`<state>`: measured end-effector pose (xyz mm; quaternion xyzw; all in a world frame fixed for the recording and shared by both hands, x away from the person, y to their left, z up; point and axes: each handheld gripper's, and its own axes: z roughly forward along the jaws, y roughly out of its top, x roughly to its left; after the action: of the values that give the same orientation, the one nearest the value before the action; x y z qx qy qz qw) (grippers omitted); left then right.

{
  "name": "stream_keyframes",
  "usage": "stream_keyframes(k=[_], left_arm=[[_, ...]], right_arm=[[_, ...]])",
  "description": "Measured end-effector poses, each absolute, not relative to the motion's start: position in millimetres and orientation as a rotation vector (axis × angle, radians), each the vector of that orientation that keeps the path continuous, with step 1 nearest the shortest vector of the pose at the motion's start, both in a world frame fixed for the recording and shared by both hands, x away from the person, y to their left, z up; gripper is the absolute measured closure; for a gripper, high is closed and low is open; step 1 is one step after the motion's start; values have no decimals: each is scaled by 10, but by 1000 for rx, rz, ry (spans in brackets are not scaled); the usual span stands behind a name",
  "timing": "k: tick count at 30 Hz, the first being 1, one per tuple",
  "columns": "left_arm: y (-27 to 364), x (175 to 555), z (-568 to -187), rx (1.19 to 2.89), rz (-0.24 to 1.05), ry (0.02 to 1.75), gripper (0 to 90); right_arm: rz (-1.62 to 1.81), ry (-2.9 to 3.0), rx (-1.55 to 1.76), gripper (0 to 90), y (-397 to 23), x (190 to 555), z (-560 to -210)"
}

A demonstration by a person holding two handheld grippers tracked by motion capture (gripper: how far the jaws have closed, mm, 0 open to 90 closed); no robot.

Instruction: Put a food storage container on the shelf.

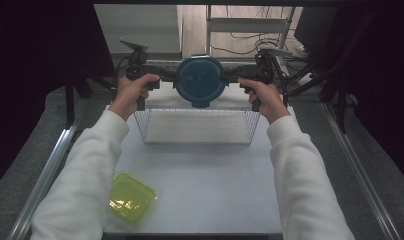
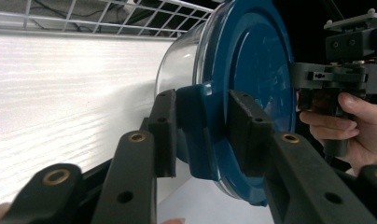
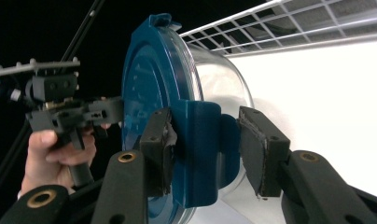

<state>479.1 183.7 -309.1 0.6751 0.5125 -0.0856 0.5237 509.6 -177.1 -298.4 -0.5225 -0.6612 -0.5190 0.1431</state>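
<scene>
A round glass container with a blue lid (image 1: 200, 80) hangs on its side over the far edge of the wire basket (image 1: 149, 127), lid turned toward the high camera. My left gripper (image 1: 172, 77) grips it from the left; its pads (image 2: 245, 130) press on a blue lid clip (image 2: 196, 135). From the right, my right gripper (image 1: 230, 77) holds the opposite clip (image 3: 200, 149) between its jaws. The clear bowl (image 3: 219, 79) faces the white basket floor. Each gripper view shows the other hand and its gripper beyond the lid.
A yellow-green lidded box (image 1: 131, 196) lies at the table's near left corner. The white table (image 1: 215, 190) spreads between basket and front edge. Metal rails (image 1: 50, 165) run along both sides. Dark stands and cables sit behind the basket.
</scene>
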Motion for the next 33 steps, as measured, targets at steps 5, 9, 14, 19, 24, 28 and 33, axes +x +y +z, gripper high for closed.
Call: stream_keyframes(k=[5, 9, 14, 19, 24, 28, 33], left_arm=[[1819, 4850, -3138, 1608, -230, 1246, 622], [1810, 4901, -3186, 1585, -256, 1264, 608], [1811, 4941, -3220, 1564, -241, 1272, 603], [1807, 4944, -3223, 1557, -222, 1273, 603], [1796, 4929, -3222, 1553, -193, 1261, 595], [1777, 4876, -3166, 1537, -93, 1259, 411], [1744, 4746, -3089, 1576, -10, 1201, 314]], right_arm=[[-1448, -1844, -1573, 553, -1777, 5172, -3026], [-1412, -1808, -1616, 546, -1787, 5214, -3067], [-1397, -1761, -1662, 538, -1786, 5246, -3132], [-1402, -1740, -1674, 536, -1786, 5244, -3170], [-1423, -1723, -1698, 516, -1774, 5218, -3175], [-1537, -1664, -1735, 360, -1752, 5123, -3137], [-1608, -1781, -1790, 299, -1694, 4967, -3017]])
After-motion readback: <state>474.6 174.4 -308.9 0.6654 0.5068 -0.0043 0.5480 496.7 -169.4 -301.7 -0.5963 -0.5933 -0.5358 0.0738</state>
